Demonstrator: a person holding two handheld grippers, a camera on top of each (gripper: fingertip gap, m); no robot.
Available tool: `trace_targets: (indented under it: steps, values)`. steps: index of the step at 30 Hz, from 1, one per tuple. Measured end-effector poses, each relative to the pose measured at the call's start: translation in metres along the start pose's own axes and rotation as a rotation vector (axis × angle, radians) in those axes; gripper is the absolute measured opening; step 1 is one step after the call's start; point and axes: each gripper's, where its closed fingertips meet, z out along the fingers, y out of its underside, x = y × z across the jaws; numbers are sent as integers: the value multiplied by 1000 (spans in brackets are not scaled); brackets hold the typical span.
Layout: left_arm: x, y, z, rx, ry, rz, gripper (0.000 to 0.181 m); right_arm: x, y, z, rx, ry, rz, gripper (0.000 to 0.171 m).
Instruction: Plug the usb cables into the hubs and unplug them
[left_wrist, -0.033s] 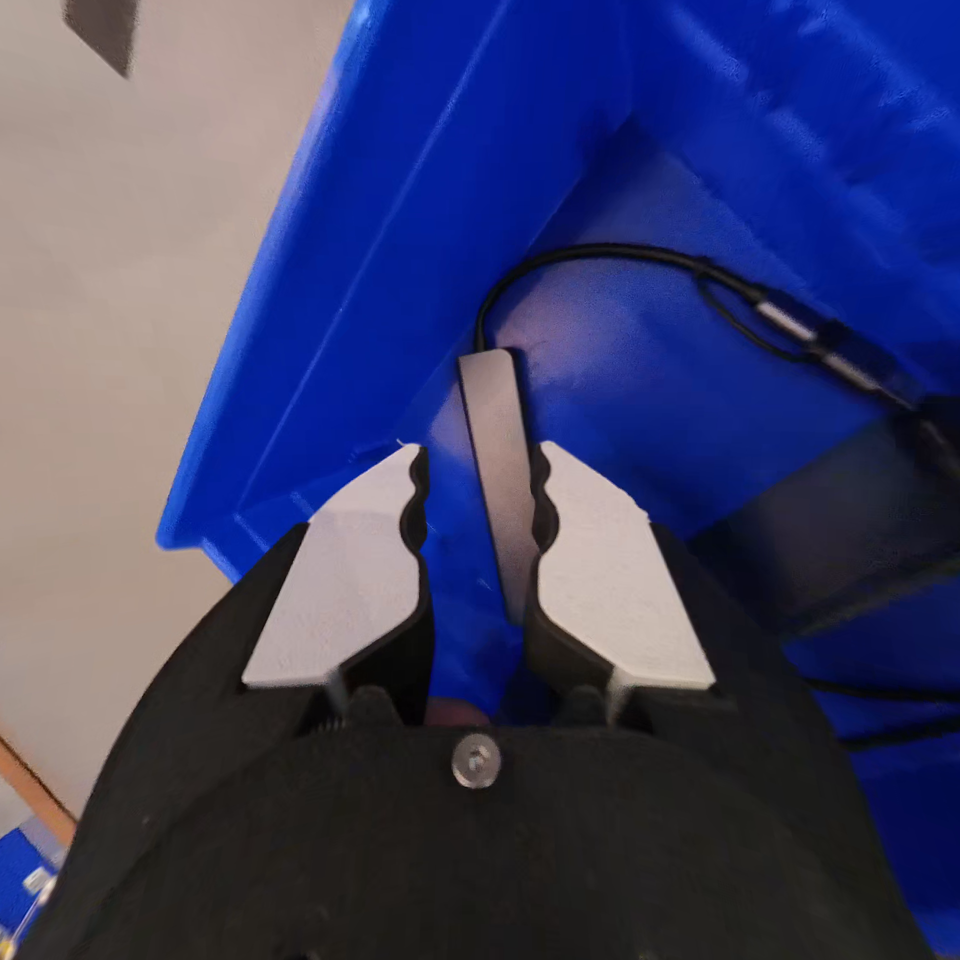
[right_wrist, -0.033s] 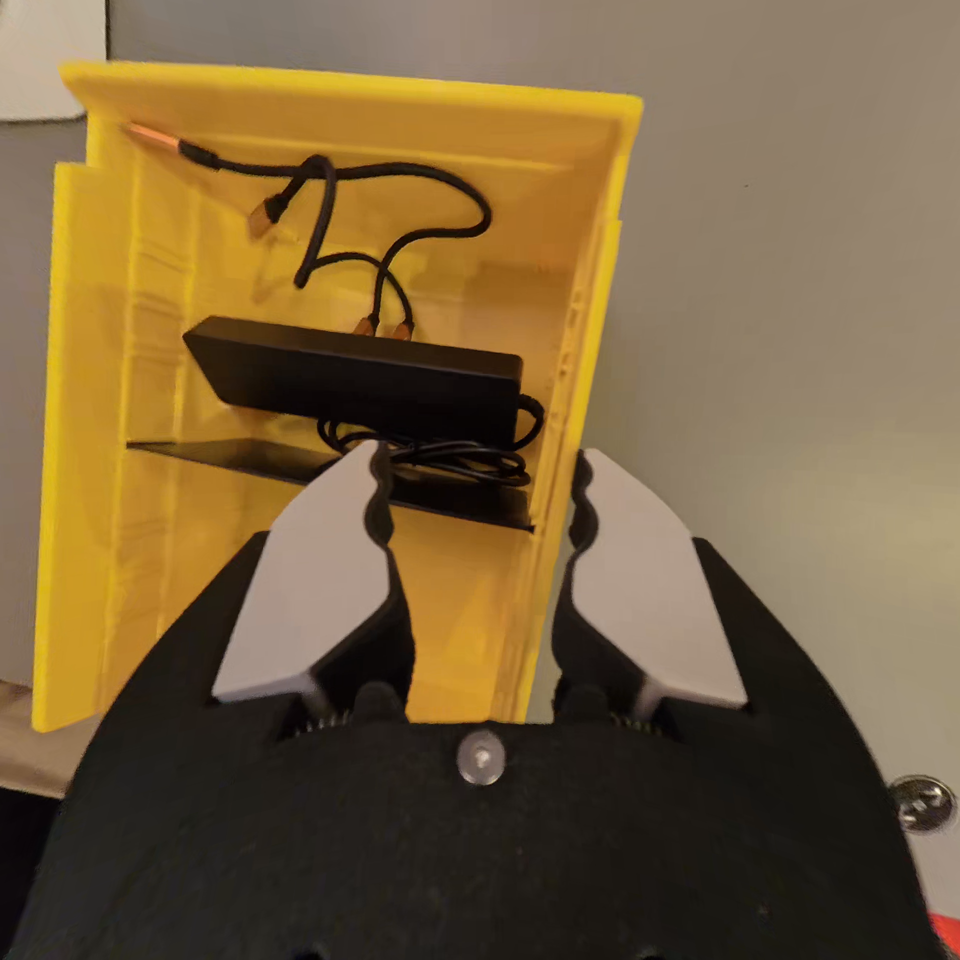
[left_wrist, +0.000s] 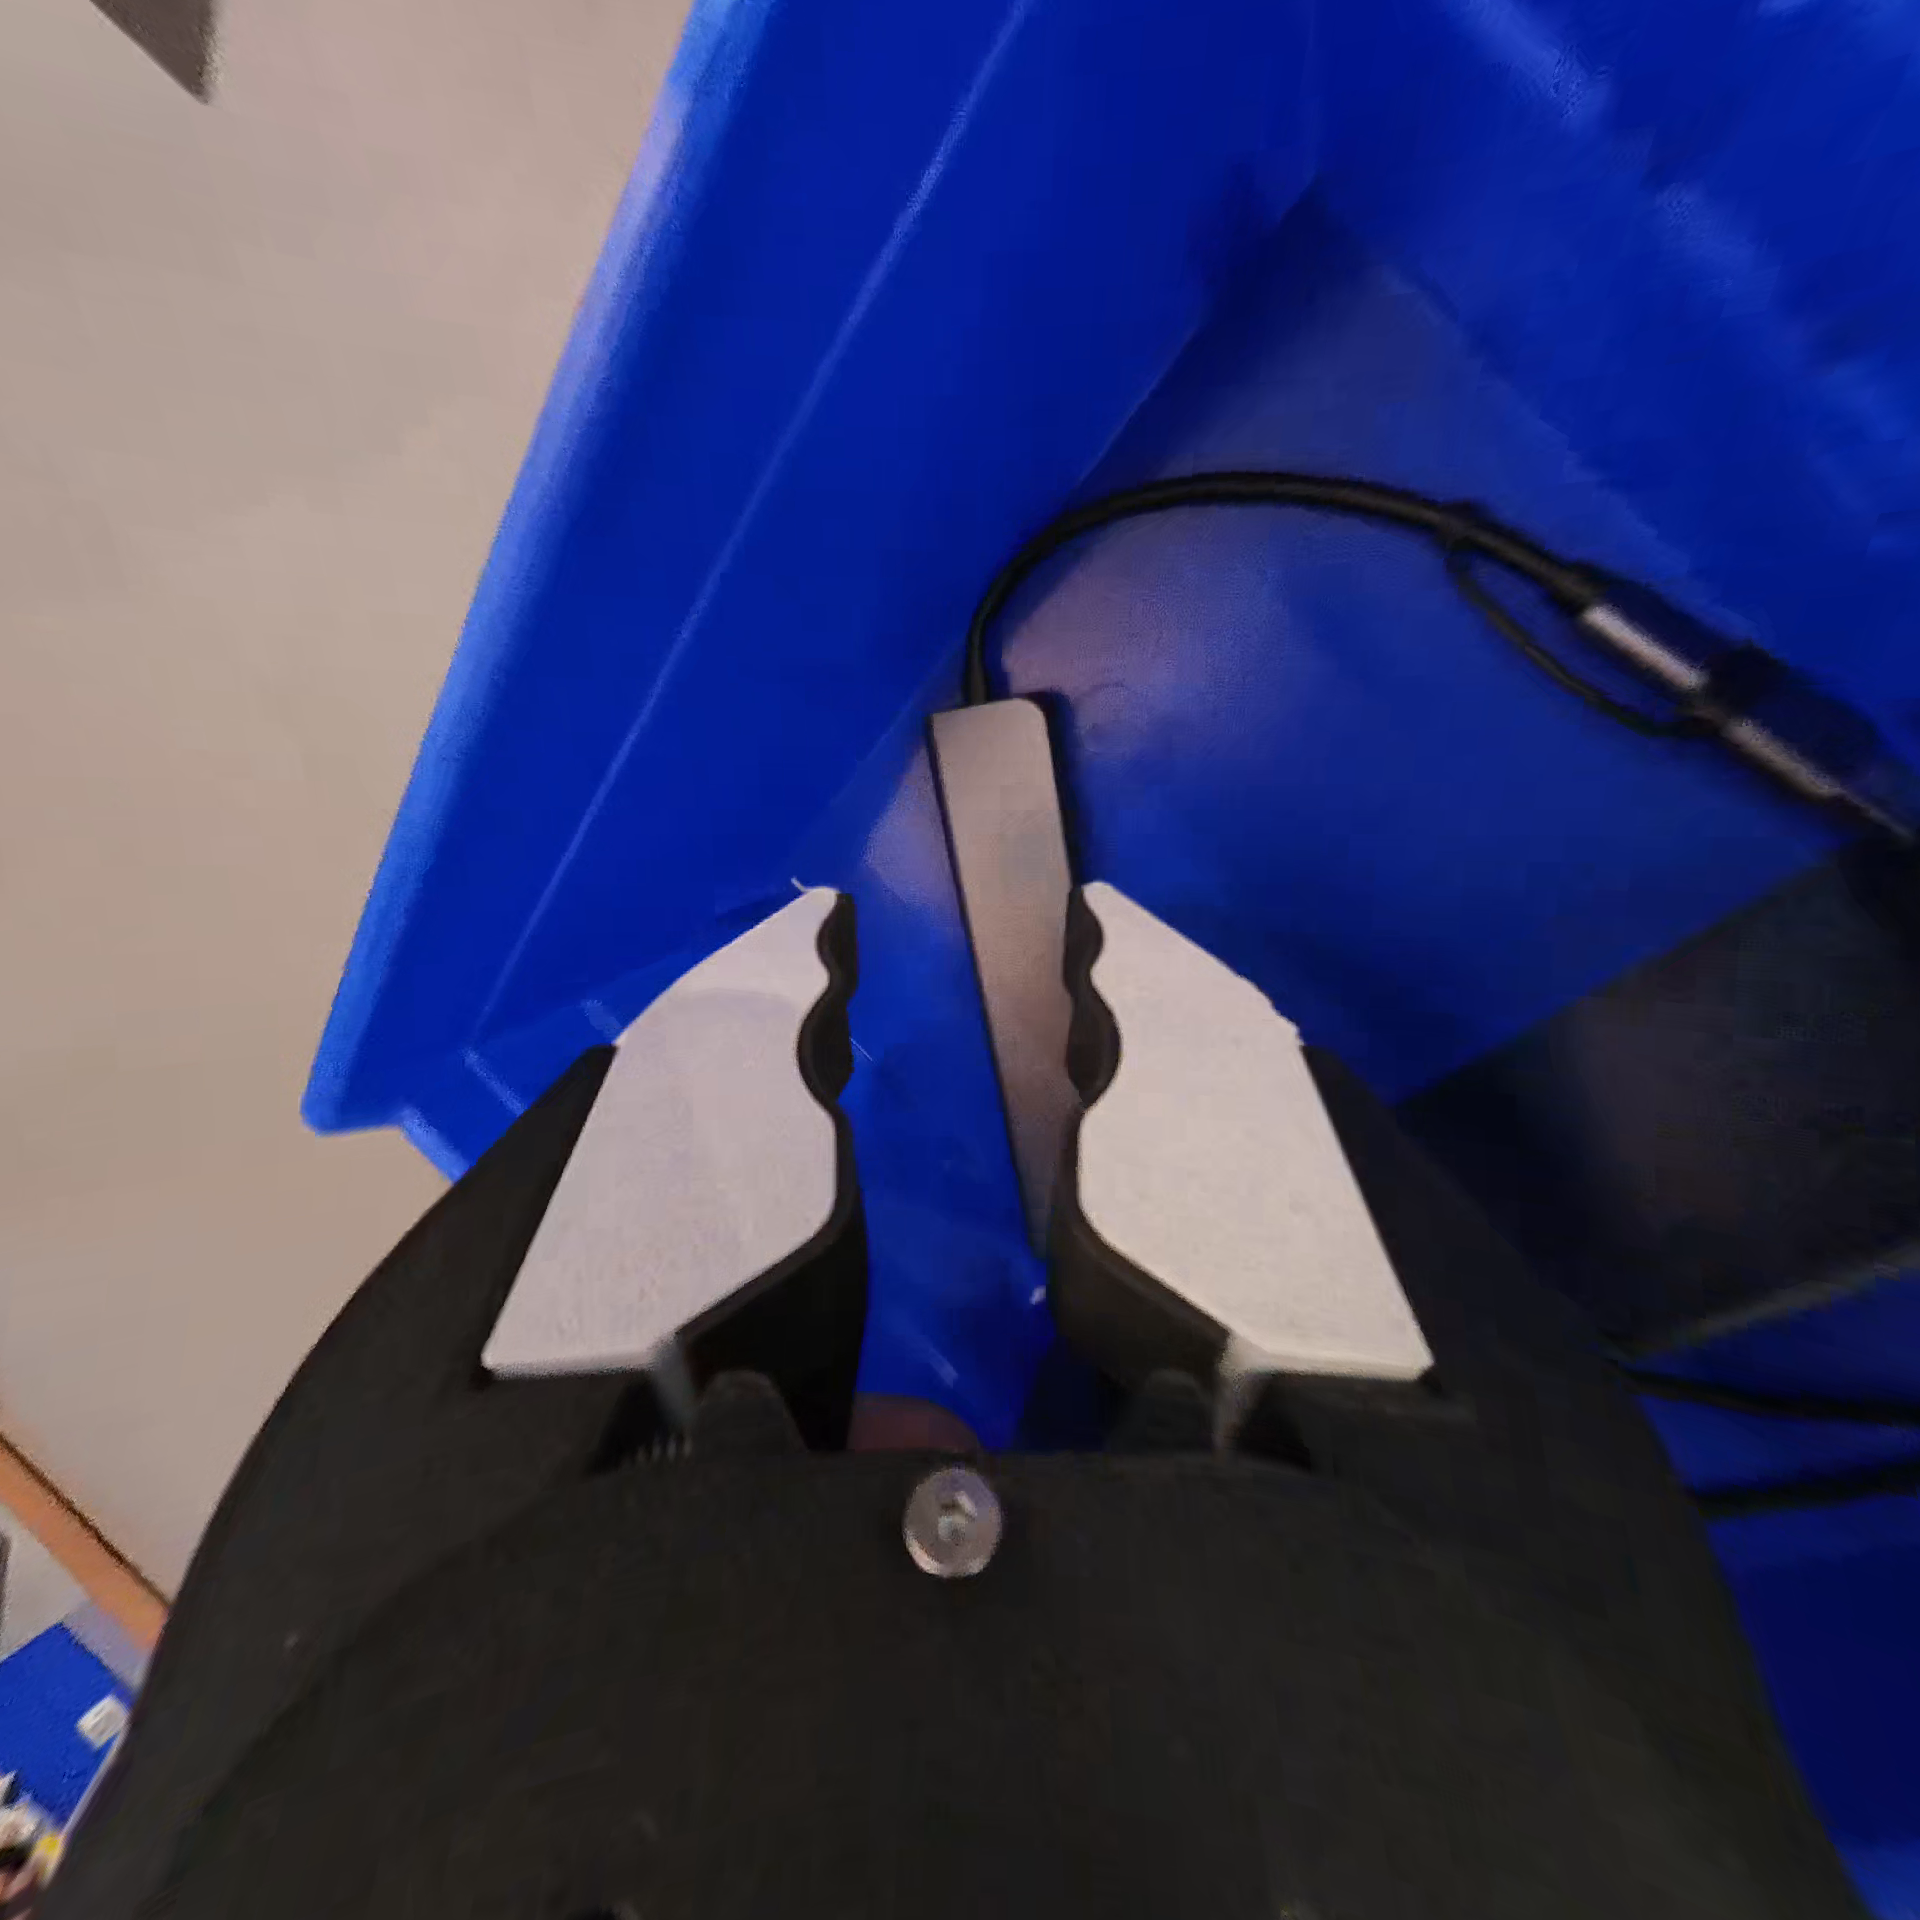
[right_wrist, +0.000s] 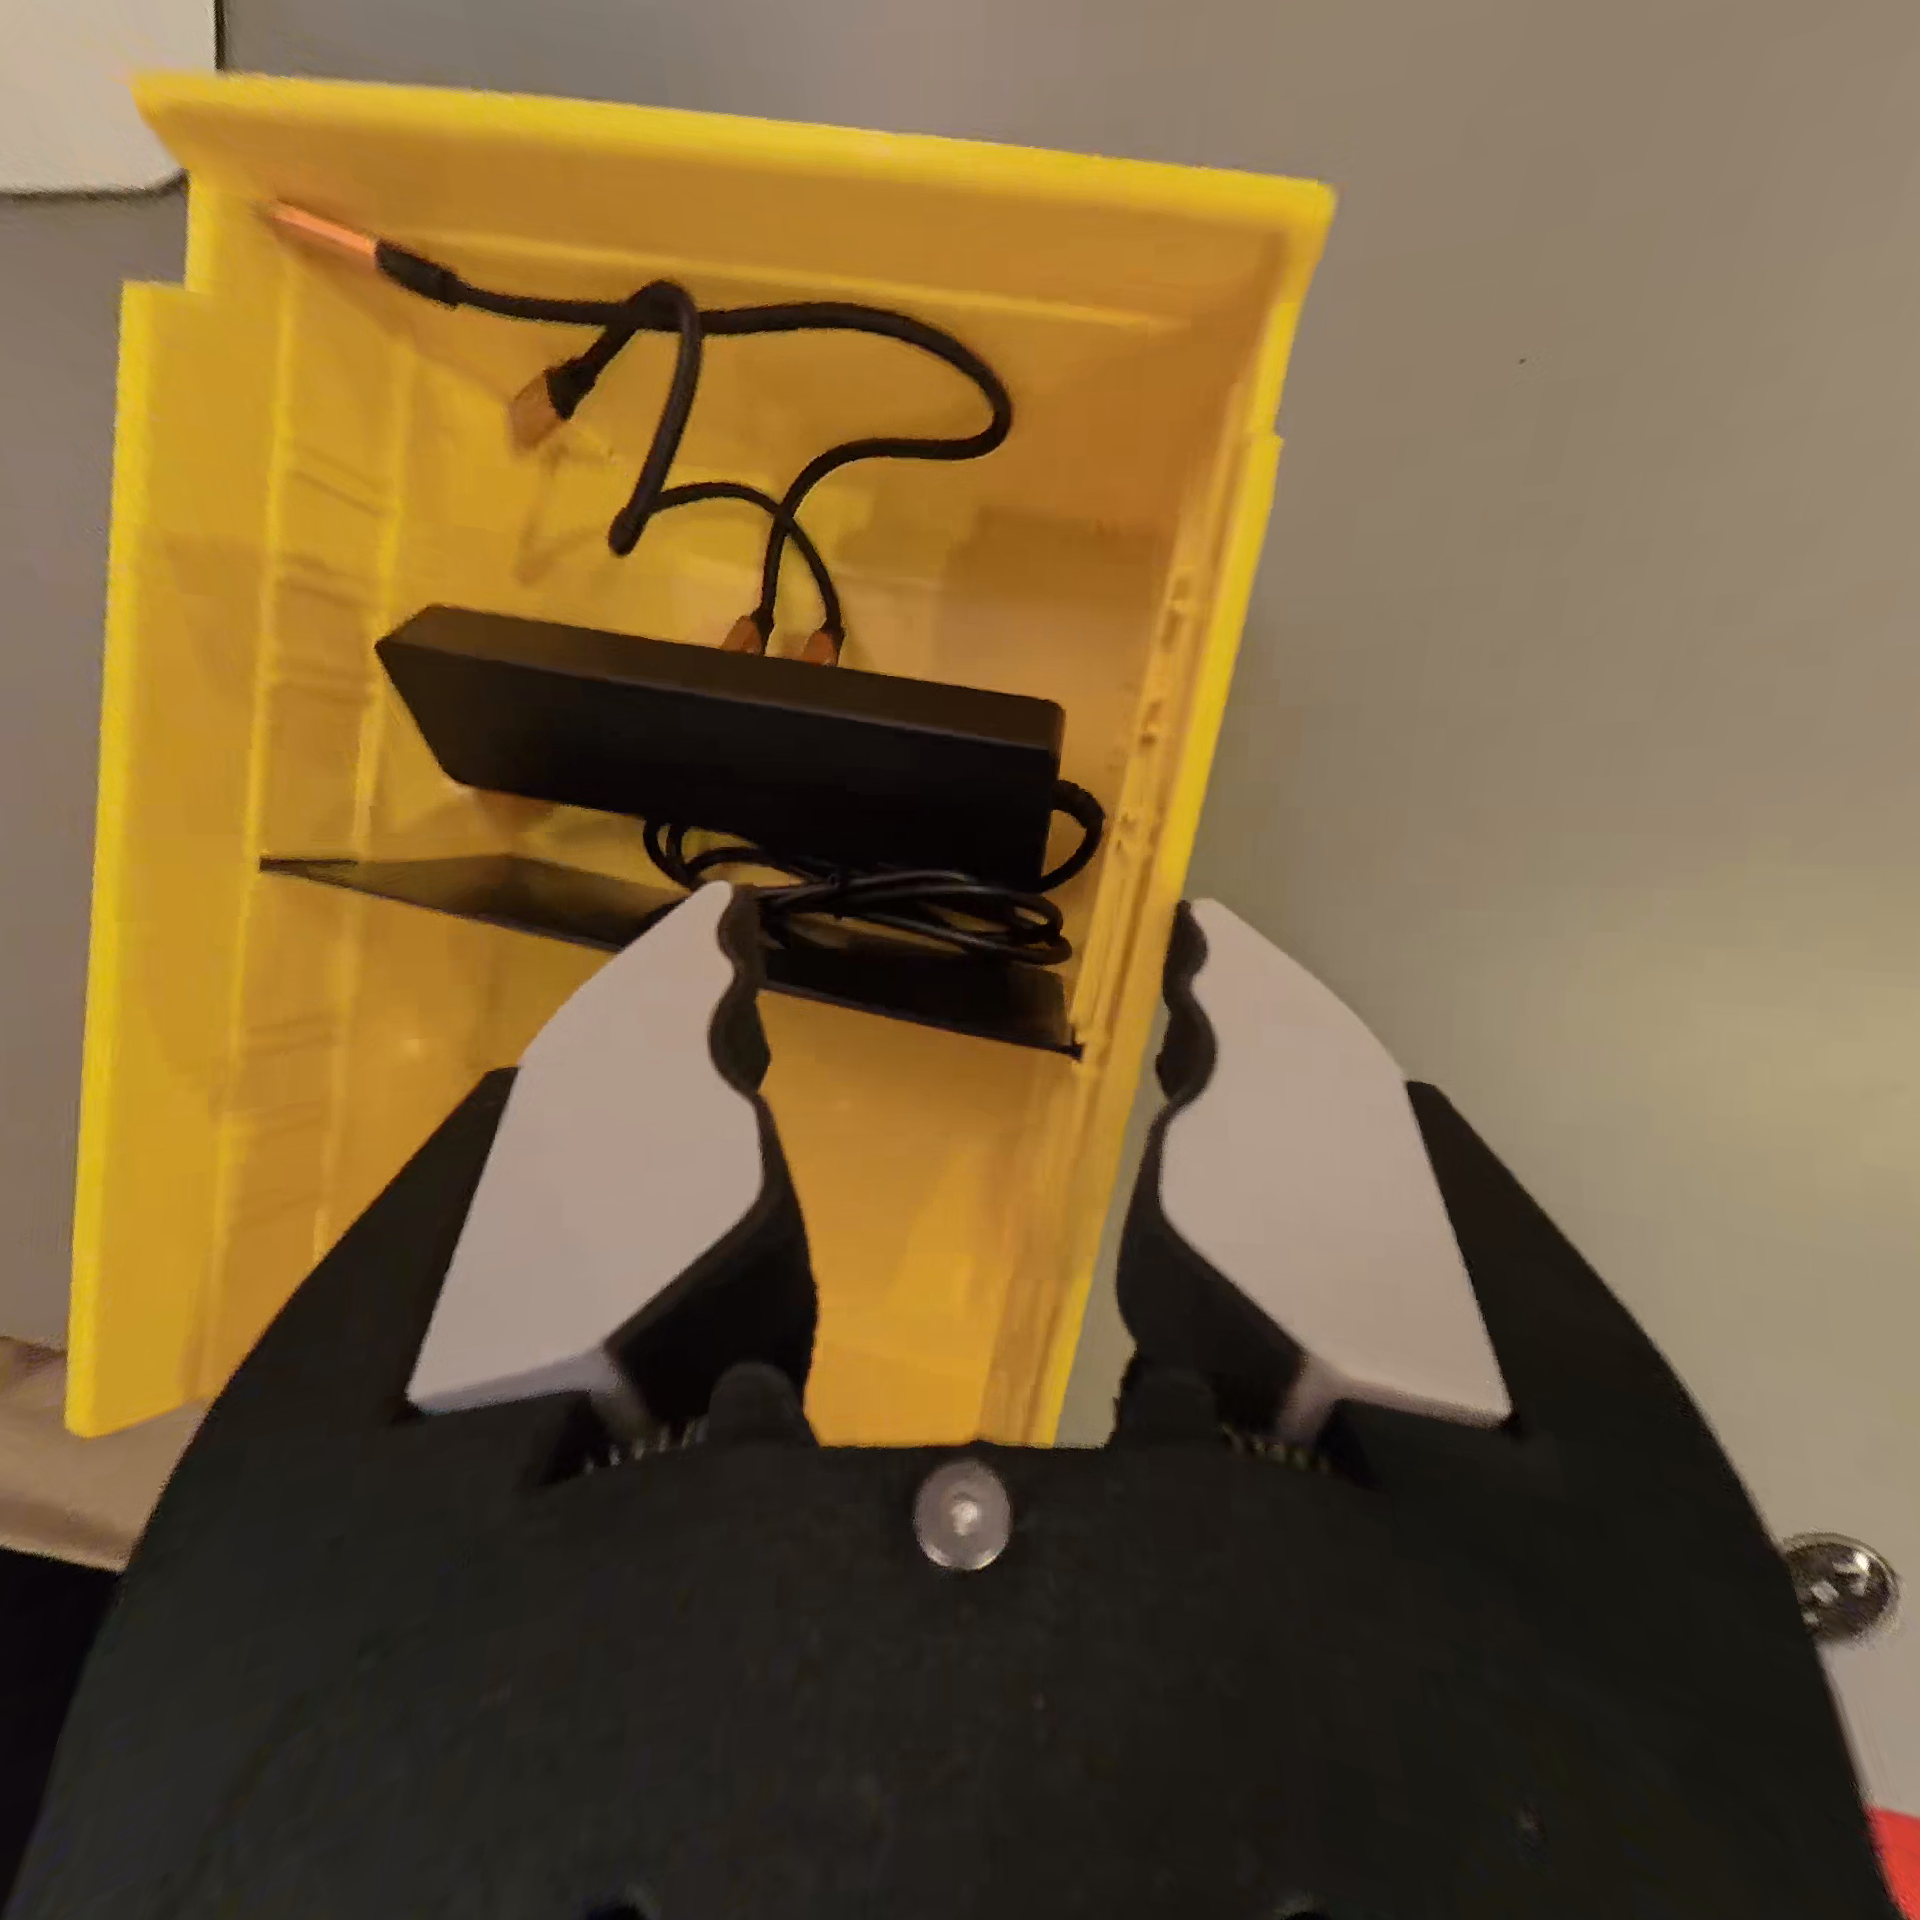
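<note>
Left wrist view: the left gripper (left_wrist: 961, 997) reaches into a blue bin (left_wrist: 831, 416) with its jaws spread. A slim grey hub (left_wrist: 1003, 883) stands between them, close against the right-hand finger (left_wrist: 1184, 1122) and clear of the other, so nothing is pinched yet. A black cord (left_wrist: 1195, 488) leaves the hub's far end and curves toward the bin's right wall, where silver plugs (left_wrist: 1642, 665) lie blurred; whether they are mated cannot be told.

Right wrist view: the right gripper (right_wrist: 956, 935) hangs spread and empty before a yellow bin (right_wrist: 727, 177). Beyond a dark divider (right_wrist: 468, 883) a black hub (right_wrist: 727, 717) lies across the bin. Two copper plugs (right_wrist: 779, 639) of a braided cable (right_wrist: 831, 322) appear seated along its far edge. Two more plugs lie loose, one in the far left corner (right_wrist: 312, 223) and one just nearer (right_wrist: 540, 400). A thin coiled cord (right_wrist: 883, 894) sits at the hub's near edge.

What has just changed cannot be told from this single moment. Judged from the layout, the left gripper is about to close on the grey hub to steady it, while the yellow bin's cable is part plugged, with two ends left to insert or two to pull
</note>
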Motion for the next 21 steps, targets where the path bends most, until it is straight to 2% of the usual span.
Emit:
trace_targets:
  steps: [1, 4, 5, 9, 17, 20, 21]
  values:
    - [2, 2, 8, -45, 31, 7, 40, -3, 2, -2, -8, 13, -14, 74]
    - [11, 5, 27, -126, 113, 25, 42, -7, -4, -15, 61, 63, -48, 57]
    - [17, 5, 30, -144, 157, 21, 39, -9, -6, -19, 75, 70, -54, 57]
    - [14, -1, 33, -149, 158, -2, 34, -3, -5, -24, 59, 112, -64, 57]
    - [11, -2, 34, -99, 134, 13, 28, 25, 35, 18, -141, 109, -39, 51]
    - [11, -2, 32, -50, 141, -16, 26, 25, 36, 26, -137, 86, -67, 39]
    - [13, -3, 29, -23, 149, -15, 19, 27, 36, 28, -137, 92, -71, 34]
